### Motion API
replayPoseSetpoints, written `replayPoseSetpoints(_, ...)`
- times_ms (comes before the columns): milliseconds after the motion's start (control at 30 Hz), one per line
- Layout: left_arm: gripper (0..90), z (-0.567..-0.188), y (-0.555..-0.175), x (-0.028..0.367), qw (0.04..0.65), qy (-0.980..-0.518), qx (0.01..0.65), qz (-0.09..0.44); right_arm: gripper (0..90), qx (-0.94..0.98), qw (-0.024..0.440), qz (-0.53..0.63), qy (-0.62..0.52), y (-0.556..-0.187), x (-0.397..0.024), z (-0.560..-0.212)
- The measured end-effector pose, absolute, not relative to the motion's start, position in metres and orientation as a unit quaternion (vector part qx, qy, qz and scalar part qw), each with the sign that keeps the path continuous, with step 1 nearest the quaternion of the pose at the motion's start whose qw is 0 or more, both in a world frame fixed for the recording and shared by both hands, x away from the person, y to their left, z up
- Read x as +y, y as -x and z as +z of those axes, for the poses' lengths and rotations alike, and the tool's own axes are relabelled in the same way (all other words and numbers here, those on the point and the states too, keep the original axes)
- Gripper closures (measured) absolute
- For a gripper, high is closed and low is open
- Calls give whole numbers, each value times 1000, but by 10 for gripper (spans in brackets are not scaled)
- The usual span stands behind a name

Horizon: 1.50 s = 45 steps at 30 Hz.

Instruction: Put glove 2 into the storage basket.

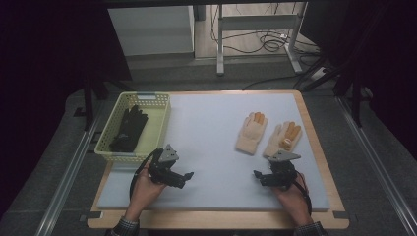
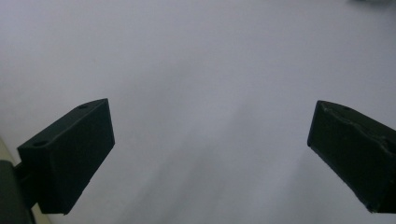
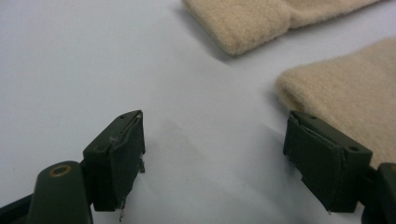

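one yellow-green basket is sitting at the far left corner of the pale mat, and one black glove is lying inside it, fingers pointing away from the person. two cream gloves are lying palm-up on the right half of the mat, just beside each other: the left cream glove and the right cream glove, both with orange patches on the fingers and plain knitted cuffs pointing toward the person. two grippers are hovering over the near part of the mat. the left gripper is standing with its jaws wide apart, holding nothing, with bare mat showing between them in the left gripper view. the right gripper is also standing wide and empty, just near of the right cream glove's cuff; in the right gripper view that cuff is lying right beside one jaw, though i cannot tell if they are touching.
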<state>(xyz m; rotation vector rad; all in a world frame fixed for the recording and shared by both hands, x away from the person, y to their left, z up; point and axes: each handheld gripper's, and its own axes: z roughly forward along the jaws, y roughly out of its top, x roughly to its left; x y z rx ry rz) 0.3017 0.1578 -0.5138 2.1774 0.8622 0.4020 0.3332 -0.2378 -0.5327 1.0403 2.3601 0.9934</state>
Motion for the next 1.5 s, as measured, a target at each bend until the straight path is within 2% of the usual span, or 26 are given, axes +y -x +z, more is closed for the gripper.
replayPoseSetpoints(300,9,-550,-298,168,346,-851,373,131,177,838,191,349,-374,-333,-237,-533)
replayPoseSetpoints(667,12,-551,-298,169,353,-846,377,132,186,838,196,347,-373,-331,-236,-532)
replayPoseSetpoints(933,13,-551,-297,169,353,-846,377,132,227,838,170,373,-361,-334,-226,-523)
replayPoseSetpoints(1233,14,-551,-297,169,354,-846,377,132,230,831,185,377,-364,-366,-216,-498)
replayPoseSetpoints(1500,14,-551,-297,169,354,-846,377,132,339,832,200,359,-372,-403,-211,-487)
